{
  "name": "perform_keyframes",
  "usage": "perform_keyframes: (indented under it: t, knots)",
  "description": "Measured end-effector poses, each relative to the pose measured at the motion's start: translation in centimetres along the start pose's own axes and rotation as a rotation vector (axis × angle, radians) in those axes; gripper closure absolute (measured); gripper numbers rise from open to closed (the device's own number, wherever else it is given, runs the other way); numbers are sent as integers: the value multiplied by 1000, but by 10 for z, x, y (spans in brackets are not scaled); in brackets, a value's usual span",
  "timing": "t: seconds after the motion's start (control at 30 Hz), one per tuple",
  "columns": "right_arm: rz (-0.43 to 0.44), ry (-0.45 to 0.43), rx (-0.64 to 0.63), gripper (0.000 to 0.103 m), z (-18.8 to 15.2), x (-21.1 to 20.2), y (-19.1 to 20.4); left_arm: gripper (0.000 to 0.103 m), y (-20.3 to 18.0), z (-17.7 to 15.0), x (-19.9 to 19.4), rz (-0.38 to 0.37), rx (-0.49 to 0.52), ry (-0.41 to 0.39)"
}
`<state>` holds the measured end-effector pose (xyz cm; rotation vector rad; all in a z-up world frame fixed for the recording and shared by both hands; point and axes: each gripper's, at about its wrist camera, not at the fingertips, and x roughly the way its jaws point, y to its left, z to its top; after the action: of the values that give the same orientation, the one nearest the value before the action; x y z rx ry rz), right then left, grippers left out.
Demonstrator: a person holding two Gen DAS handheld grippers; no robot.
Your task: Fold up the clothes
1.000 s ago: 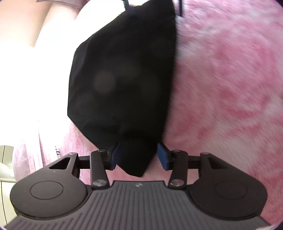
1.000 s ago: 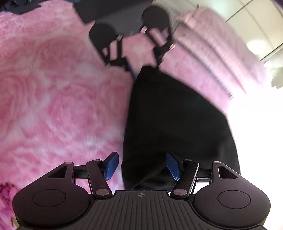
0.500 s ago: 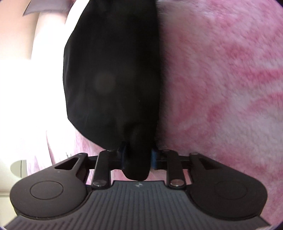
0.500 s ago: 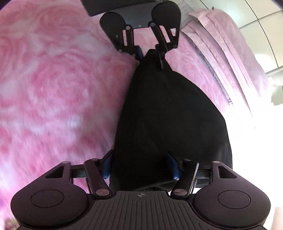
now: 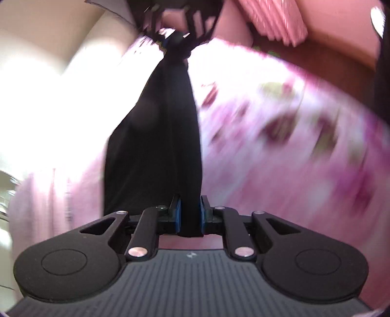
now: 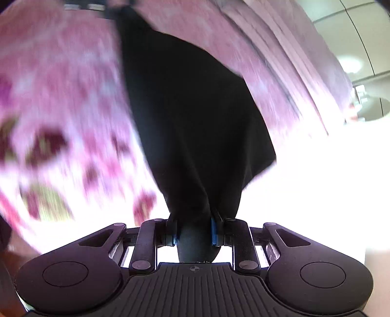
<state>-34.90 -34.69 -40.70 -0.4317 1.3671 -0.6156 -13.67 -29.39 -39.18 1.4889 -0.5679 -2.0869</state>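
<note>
Black garment (image 5: 156,151): one. Hand-held grippers: two, left (image 5: 189,218) and right (image 6: 195,231). Pink floral blanket (image 5: 280,136): apparently one, though blurred.

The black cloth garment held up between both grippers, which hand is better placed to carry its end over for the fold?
Neither clearly. The left gripper and right gripper are each closing on one bunched end of the black cloth garment, stretched over the pink floral blanket. Probably both should move together.

A pink floral bedspread (image 5: 280,136) lies blurred, with a striped pink pillow (image 5: 275,19) beyond it.
</note>
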Motion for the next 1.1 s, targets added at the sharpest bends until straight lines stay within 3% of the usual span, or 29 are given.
perform_keyframes:
  t: [0.07,0.13,0.23,0.33,0.4,0.5,0.57,0.63,0.73,0.77,0.8,0.9,1.1]
  knots:
    - [-7,2,-28,79,-24,8,4,90,-20,29,14,-23,-44,37]
    - [-3,25,-32,70,-41,15,11,88,-37,35,22,-56,-52,92]
    - [36,126,148,65,-59,17,12,88,-53,15,14,-125,-59,136]
    - [101,128,509,65,-80,1,2,88,-32,3,-11,-135,-136,159]
    - [179,85,845,63,-94,-8,-8,88,-12,-2,-16,-108,-200,184]
    - [305,-44,1429,34,-119,-3,-12,87,20,-6,-13,-56,-254,183]
    - [366,-127,1775,33,-135,8,-6,78,38,-4,2,-39,-269,158]
    - [377,-171,1985,33,-147,21,0,77,54,-3,22,-21,-265,135]
    - [370,-204,2201,36,-159,43,12,77,70,-6,52,-12,-240,133]
    - [395,-231,2257,51,-165,48,12,77,73,-6,61,-13,-229,139]
    - [436,-248,2280,76,-171,51,6,77,76,-6,67,-13,-220,144]
    - [501,-253,2225,82,-189,52,-26,77,86,0,69,-11,-208,130]
    - [380,-206,1936,82,-234,55,-133,77,110,22,70,3,-267,64]
